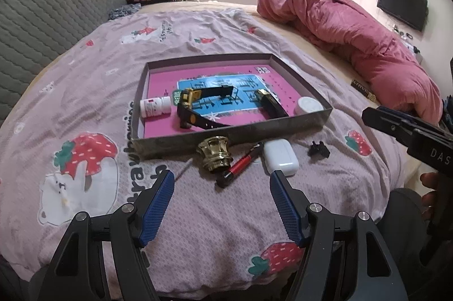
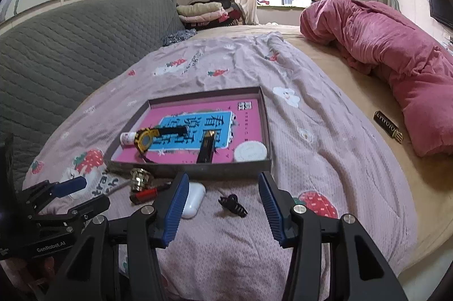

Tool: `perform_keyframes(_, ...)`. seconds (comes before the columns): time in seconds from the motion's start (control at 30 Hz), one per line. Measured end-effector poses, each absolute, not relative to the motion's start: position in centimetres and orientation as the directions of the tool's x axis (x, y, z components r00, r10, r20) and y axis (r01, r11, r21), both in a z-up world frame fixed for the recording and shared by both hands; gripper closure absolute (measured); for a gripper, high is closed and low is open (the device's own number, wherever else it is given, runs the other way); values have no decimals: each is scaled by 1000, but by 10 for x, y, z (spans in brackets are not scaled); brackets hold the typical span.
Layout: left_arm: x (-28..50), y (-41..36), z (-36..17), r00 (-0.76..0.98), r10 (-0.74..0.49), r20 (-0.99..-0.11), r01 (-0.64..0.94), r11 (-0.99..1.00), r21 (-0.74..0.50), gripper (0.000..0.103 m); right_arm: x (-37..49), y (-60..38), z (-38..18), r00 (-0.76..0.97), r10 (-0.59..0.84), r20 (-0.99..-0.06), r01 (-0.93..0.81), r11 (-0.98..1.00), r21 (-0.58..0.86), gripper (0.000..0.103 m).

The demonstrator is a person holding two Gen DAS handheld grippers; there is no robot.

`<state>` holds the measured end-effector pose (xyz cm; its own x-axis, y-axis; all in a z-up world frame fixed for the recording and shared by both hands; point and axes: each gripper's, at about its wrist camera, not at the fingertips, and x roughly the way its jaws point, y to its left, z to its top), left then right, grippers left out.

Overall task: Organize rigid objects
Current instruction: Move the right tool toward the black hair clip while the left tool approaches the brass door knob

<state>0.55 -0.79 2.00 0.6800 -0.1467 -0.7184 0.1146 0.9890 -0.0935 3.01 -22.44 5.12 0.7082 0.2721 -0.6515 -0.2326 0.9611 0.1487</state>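
Spread over the bed (image 1: 93, 80) is a strawberry-print sheet, and on it, along the near wall of the shallow box (image 1: 198, 138), lie the loose things I still have to put away. From my left to my right they run: brass knob (image 1: 215, 156), red pen (image 1: 239, 166), white earbud case (image 1: 280, 158), small black clip (image 1: 319, 151). The pen's long axis slants away from me toward the box wall, its dark end nearest my left hand-held gripper (image 1: 220, 187). That gripper stands wide apart and empty, aimed at the gap between knob and case, so the pen and knob lie straight ahead of it. My right hand-held gripper (image 2: 223, 194) is also spread and empty; the clip (image 2: 233, 204) lies just ahead between its tips, the case (image 2: 194, 199) beside its left finger. I judge left takes the pen or knob, right the clip.
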Motion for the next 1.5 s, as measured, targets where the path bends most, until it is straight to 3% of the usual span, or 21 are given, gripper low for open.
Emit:
perform_keyframes(0.53,13,-2,7,647,-159,-746,91,987,-132,32,32,-207,19,628,264,-732,-274,955,110,52)
perform_keyframes(1.5,31,10,-9,616,-181,-767,31,978,-206,32,44,-205,-4,597,258,-760,-278,955,107,52)
